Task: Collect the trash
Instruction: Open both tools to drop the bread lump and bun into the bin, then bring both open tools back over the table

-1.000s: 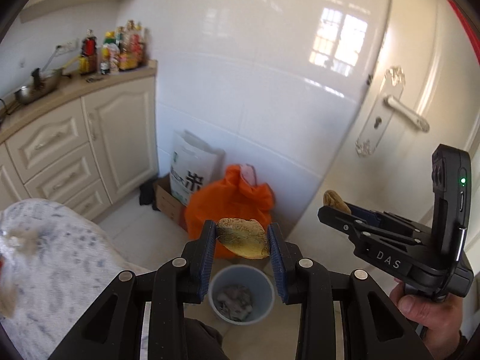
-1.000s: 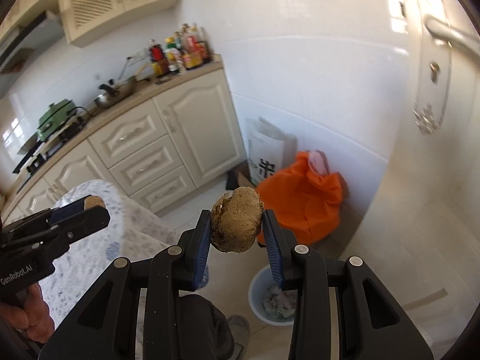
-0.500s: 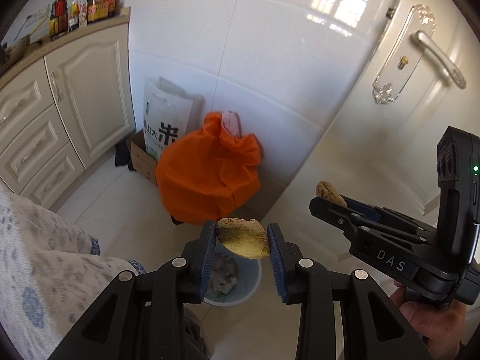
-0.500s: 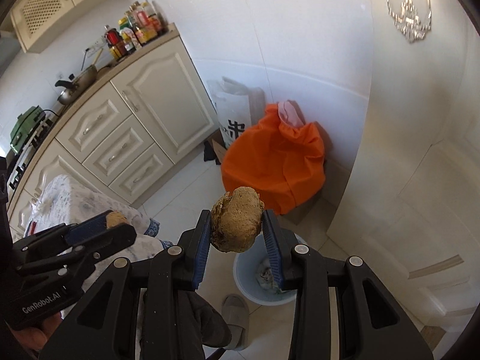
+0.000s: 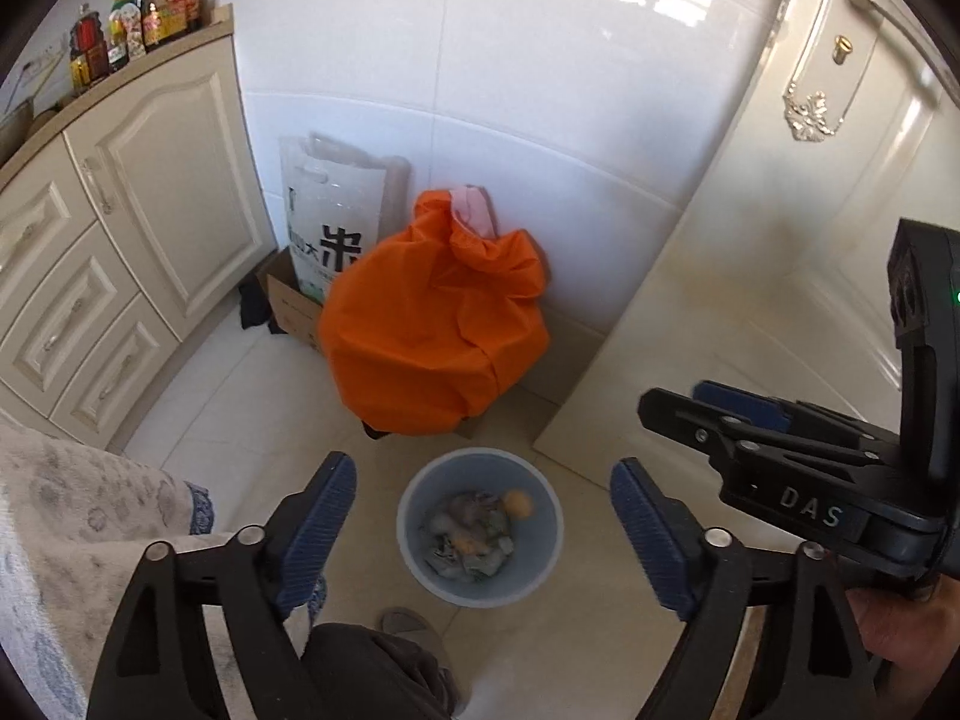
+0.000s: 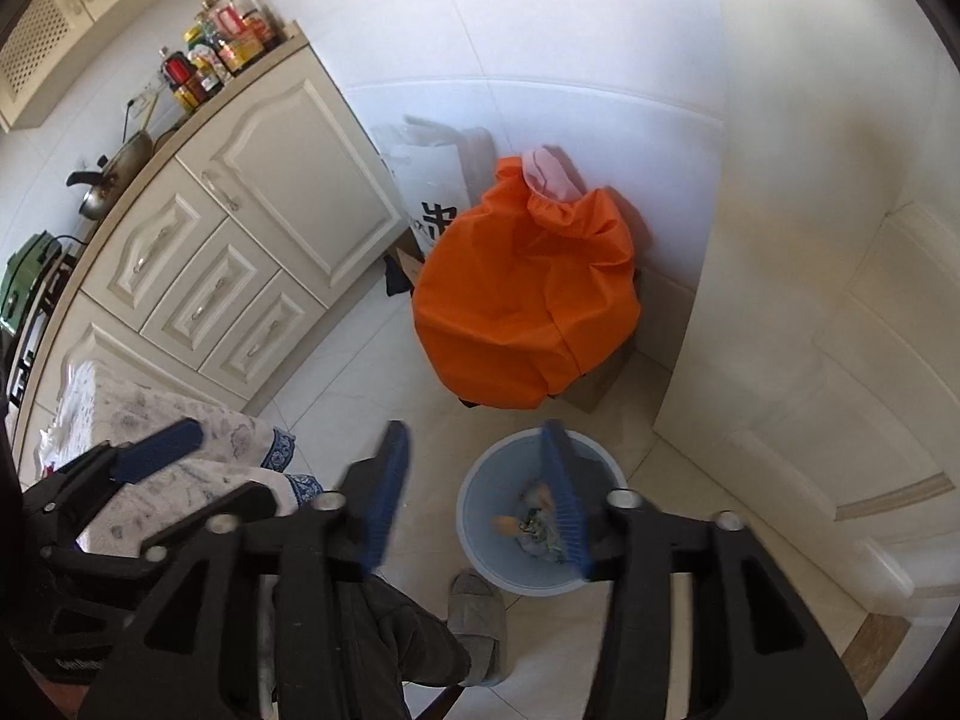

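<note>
Left gripper (image 5: 480,516): mine, jaws spread wide and just been opening; nothing between them; it hangs over the bin.
Right gripper (image 6: 480,492): mine, jaws parted and just been opening; nothing between them; one finger crosses the bin's mouth in its own view.
Bin (image 5: 414,564): pale blue, round, on the floor tiles, in front of the orange bag.
Trash (image 5: 471,531): lies inside the bin, a heap of scraps with an orange-brown lump (image 5: 517,504) on top near the far wall.
Step in hand: the drop, as I judge it; done well, I hold both tools above the bin's mouth until every piece has settled, then lift straight up.
Orange bag (image 5: 432,336): stands just behind the bin, against the white wall.
Door (image 5: 810,228): to the right of the bin, its foot near the rim; little room that way.
Cloth-covered table (image 5: 72,516): left of the bin, near my left gripper; its edge is the one to clear.
Slipper (image 6: 477,615): just before the bin.
Open room: above the bin, plainly free.
</note>
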`<action>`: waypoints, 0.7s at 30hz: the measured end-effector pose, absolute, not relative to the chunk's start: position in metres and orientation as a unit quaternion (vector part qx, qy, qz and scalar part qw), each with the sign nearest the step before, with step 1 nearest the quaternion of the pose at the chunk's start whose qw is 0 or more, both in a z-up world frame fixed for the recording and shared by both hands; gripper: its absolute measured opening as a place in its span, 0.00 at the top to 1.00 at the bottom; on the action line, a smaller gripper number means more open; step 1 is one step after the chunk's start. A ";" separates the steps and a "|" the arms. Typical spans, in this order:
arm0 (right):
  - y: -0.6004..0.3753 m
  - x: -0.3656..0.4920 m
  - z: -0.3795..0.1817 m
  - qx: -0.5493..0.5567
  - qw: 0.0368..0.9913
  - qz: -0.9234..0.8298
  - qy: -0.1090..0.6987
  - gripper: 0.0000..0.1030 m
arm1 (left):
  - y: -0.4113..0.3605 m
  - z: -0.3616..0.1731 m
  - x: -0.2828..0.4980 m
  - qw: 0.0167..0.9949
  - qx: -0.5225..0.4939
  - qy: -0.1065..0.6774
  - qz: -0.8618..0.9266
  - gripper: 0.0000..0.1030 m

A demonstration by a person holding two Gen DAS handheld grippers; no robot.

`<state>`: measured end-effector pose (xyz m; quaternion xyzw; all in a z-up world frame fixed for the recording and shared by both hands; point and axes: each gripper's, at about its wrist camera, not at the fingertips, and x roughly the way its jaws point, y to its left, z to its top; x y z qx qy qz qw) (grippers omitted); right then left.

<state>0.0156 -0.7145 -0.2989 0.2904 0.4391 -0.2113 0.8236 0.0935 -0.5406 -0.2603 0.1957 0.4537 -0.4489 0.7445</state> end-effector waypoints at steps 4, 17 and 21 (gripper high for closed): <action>-0.713 0.013 -0.295 0.291 0.823 -0.224 0.434 0.00 | -0.537 -0.252 0.094 0.757 0.190 0.448 -0.436 0.05; -0.681 0.019 -0.258 0.267 0.833 -0.233 0.425 0.00 | -0.451 -0.206 0.066 0.792 0.171 0.408 -0.421 0.01; -0.661 0.025 -0.238 0.256 0.845 -0.221 0.413 0.00 | -0.416 -0.184 0.066 0.806 0.150 0.397 -0.414 0.01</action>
